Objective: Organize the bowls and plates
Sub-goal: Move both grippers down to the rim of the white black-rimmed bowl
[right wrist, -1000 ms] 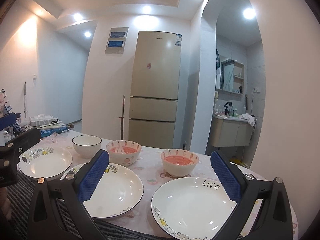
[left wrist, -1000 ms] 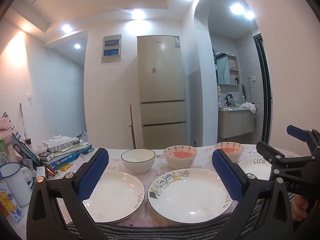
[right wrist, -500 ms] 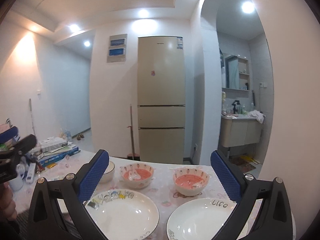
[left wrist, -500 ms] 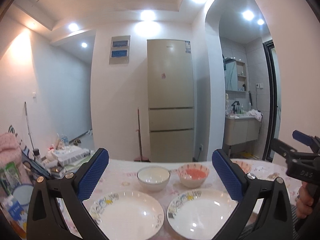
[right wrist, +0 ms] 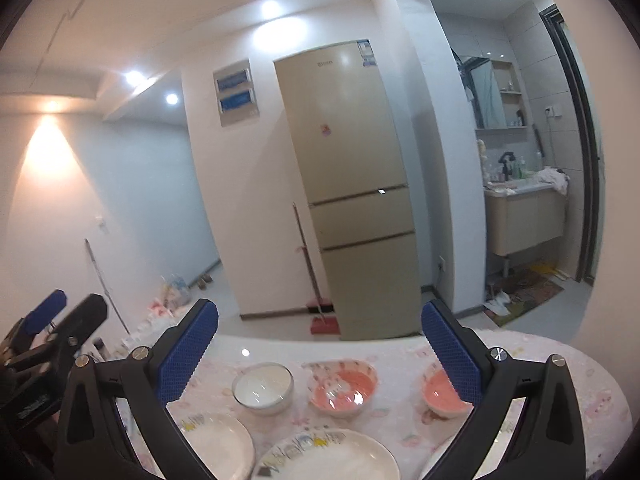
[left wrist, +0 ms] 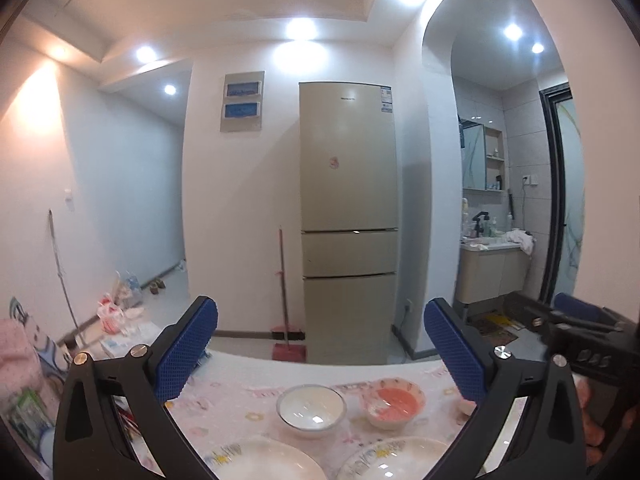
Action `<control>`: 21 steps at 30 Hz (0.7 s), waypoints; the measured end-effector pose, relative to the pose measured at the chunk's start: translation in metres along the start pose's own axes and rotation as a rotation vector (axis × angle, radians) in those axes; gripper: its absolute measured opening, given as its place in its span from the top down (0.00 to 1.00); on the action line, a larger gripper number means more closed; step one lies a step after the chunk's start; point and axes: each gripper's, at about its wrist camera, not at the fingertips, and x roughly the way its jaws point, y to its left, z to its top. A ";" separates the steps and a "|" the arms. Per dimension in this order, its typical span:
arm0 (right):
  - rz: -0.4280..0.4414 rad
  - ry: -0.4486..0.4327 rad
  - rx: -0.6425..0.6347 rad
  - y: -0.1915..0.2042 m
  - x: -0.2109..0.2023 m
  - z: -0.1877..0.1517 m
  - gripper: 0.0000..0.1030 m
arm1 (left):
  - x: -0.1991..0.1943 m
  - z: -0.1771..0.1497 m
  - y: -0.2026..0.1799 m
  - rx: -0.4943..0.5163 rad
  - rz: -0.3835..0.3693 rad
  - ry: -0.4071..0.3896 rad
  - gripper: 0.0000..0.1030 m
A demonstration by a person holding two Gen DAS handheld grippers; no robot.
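Observation:
A white bowl [right wrist: 263, 388] and two pink-lined bowls [right wrist: 343, 387] [right wrist: 440, 398] stand in a row on the round table with a floral cloth [right wrist: 560, 380]. White plates [right wrist: 332, 456] [right wrist: 212, 444] lie in front of them at the bottom edge. In the left wrist view the white bowl [left wrist: 311, 409], one pink bowl [left wrist: 394, 402] and two plates [left wrist: 260, 462] [left wrist: 396, 460] show. My left gripper [left wrist: 320, 354] and right gripper [right wrist: 319, 350] are both open, empty, and held high above the table's near side.
A beige fridge [left wrist: 348, 220] stands against the far wall with a red broom [left wrist: 286, 300] beside it. Clutter of books and packets [left wrist: 24, 400] sits on the table's left end. A bathroom vanity [right wrist: 524, 216] shows through the arch at right.
Both grippers have risen and tilted upward, so the dishes have slid to the bottom of both views. The right view has also rolled to one side. Both stay open.

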 end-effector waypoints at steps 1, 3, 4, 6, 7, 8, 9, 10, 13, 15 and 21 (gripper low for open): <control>0.008 -0.024 0.000 0.002 -0.001 0.006 0.00 | 0.004 0.006 0.003 0.002 0.014 -0.005 0.00; -0.010 -0.045 -0.003 0.006 0.002 0.020 0.00 | 0.012 0.018 0.010 -0.002 0.031 0.009 0.00; -0.006 -0.048 0.010 0.007 0.006 0.028 0.00 | 0.015 0.023 0.014 -0.012 0.034 0.013 0.00; 0.028 -0.042 0.060 0.005 0.017 0.044 0.00 | 0.022 0.031 0.023 -0.054 0.070 -0.001 0.00; 0.044 -0.035 0.097 0.003 0.025 0.050 0.00 | 0.025 0.032 0.029 -0.080 0.105 -0.021 0.00; 0.051 -0.033 0.120 0.002 0.030 0.054 0.00 | 0.030 0.034 0.034 -0.100 0.128 -0.040 0.00; 0.052 -0.032 0.146 0.001 0.037 0.056 0.00 | 0.037 0.034 0.040 -0.116 0.138 -0.040 0.00; 0.047 -0.026 0.166 0.001 0.045 0.056 0.00 | 0.044 0.032 0.046 -0.136 0.143 -0.025 0.00; 0.053 0.004 0.184 0.005 0.070 0.045 0.00 | 0.061 0.017 0.059 -0.180 0.119 0.021 0.00; 0.053 0.038 0.168 0.010 0.089 0.034 0.00 | 0.074 0.004 0.066 -0.180 0.125 0.066 0.00; 0.058 0.189 0.127 0.027 0.154 -0.006 0.00 | 0.119 -0.032 0.074 -0.162 0.108 0.232 0.00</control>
